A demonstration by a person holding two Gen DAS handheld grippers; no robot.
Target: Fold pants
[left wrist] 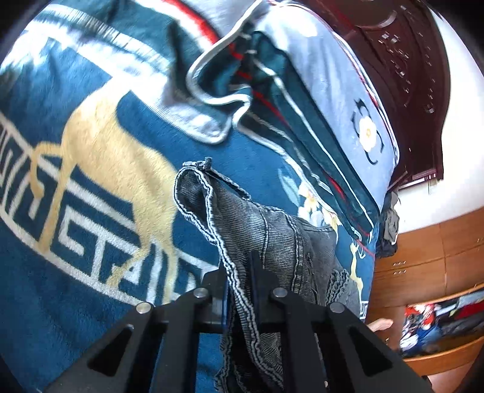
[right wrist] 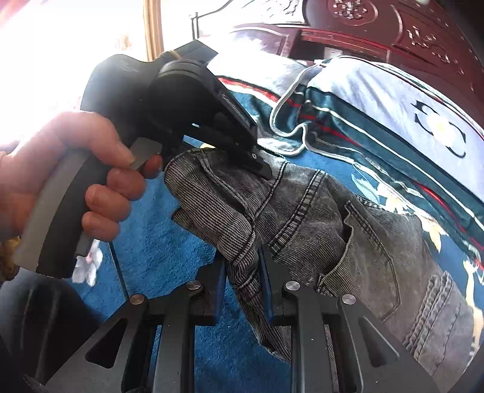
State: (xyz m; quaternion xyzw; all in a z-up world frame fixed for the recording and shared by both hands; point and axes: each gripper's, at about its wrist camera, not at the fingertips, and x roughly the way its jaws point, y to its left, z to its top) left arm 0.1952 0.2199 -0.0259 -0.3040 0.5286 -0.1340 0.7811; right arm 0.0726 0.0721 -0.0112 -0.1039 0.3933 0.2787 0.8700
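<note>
Currently, stock at hand:
- Pants (right wrist: 317, 217): grey denim, bunched and lifted off the blue blanket (left wrist: 75, 211) on the bed; waistband and a back pocket show in the right wrist view. Not flat, no fold visible yet.
- Left claw (left wrist: 242, 290): closed on a seamed edge of the pants; cloth pinched betw. the jaws, rest hangs below and trails fwd.
- Right claw (right wrist: 245, 287): closed on a gathered wad of the pants, jaws narrow, fabric squeezed betw. them.
- Person's hand (right wrist: 75, 181): wrapped round the left claw's handle, seen from the right wrist view; that claw's tip sits at the waistband.
- Pillow (left wrist: 341, 99): pale blue, by the dark wood headboard (right wrist: 393, 27), apart from the pants.
- Progress, est.: early. Both grips set; spreading, laying flat and folding prob. all still to do.
</note>
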